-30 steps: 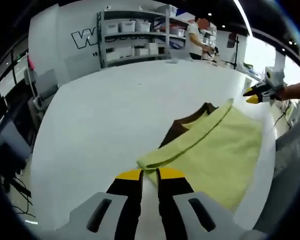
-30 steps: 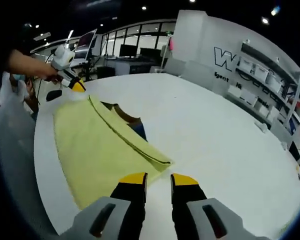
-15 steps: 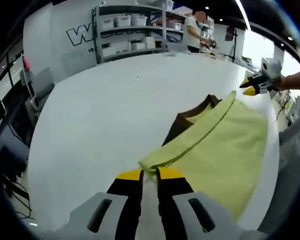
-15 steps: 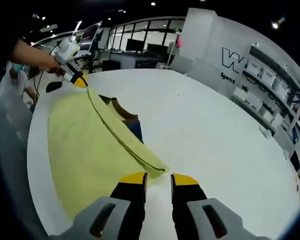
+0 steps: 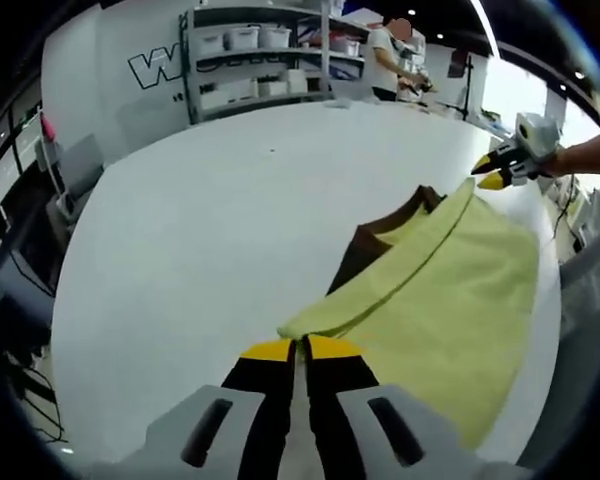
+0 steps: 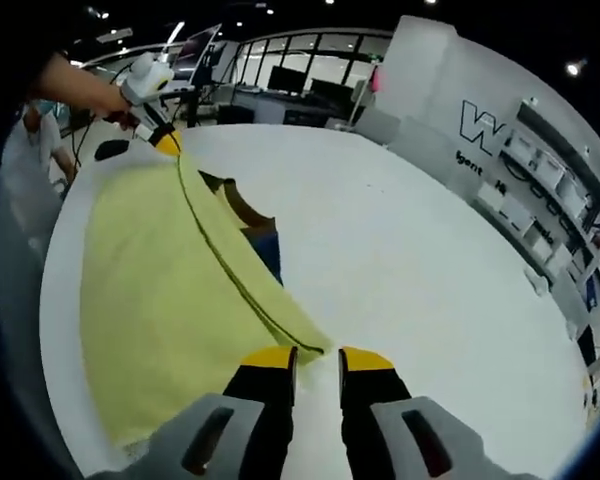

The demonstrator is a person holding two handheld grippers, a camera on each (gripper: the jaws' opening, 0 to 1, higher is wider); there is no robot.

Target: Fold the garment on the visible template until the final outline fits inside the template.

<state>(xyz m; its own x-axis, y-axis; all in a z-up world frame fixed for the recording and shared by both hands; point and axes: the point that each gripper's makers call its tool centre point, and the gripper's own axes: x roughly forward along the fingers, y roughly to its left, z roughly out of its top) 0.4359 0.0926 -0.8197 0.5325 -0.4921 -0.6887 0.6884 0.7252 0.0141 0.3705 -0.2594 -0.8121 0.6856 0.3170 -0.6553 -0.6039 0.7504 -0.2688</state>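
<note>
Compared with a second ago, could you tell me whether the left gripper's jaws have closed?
Yes. The left gripper has narrowed its jaws from a clear gap to nearly touching, pinching the corner of the yellow-green garment on the white table.

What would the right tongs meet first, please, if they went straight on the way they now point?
Probably the folded corner of the yellow-green cloth garment, just ahead of the right tongs; past it lies bare white table. Depth is uncertain.
</note>
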